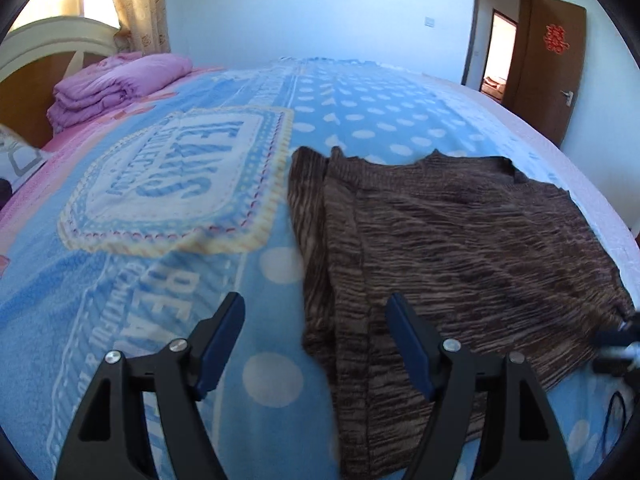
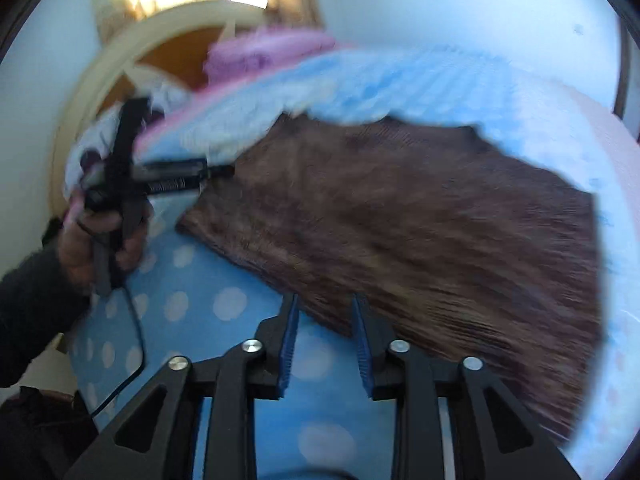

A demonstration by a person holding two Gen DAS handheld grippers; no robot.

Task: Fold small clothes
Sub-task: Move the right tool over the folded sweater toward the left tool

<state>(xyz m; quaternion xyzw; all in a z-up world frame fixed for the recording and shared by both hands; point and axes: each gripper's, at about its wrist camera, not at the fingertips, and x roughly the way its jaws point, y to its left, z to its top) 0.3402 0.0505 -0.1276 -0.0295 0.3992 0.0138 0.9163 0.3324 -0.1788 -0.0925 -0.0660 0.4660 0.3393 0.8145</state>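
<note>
A brown striped knit garment point(image 1: 452, 248) lies flat on the blue blanket, with one side strip folded inward along its left edge. My left gripper point(image 1: 316, 316) is open and empty, hovering over the garment's near left edge. In the blurred right wrist view the same garment point(image 2: 420, 220) fills the middle. My right gripper point(image 2: 326, 312) is open and empty, its fingertips just at the garment's near edge. The left gripper point(image 2: 224, 170) shows there too, held in a hand at the garment's left corner. The right gripper's tip point(image 1: 616, 344) shows at the right edge of the left wrist view.
The blue polka-dot blanket point(image 1: 160, 280) covers the bed. A folded pink quilt point(image 1: 120, 88) lies by the cream headboard point(image 1: 52, 40). A brown door point(image 1: 552, 72) stands open at the far right. The bed's right edge point(image 1: 600, 200) runs close to the garment.
</note>
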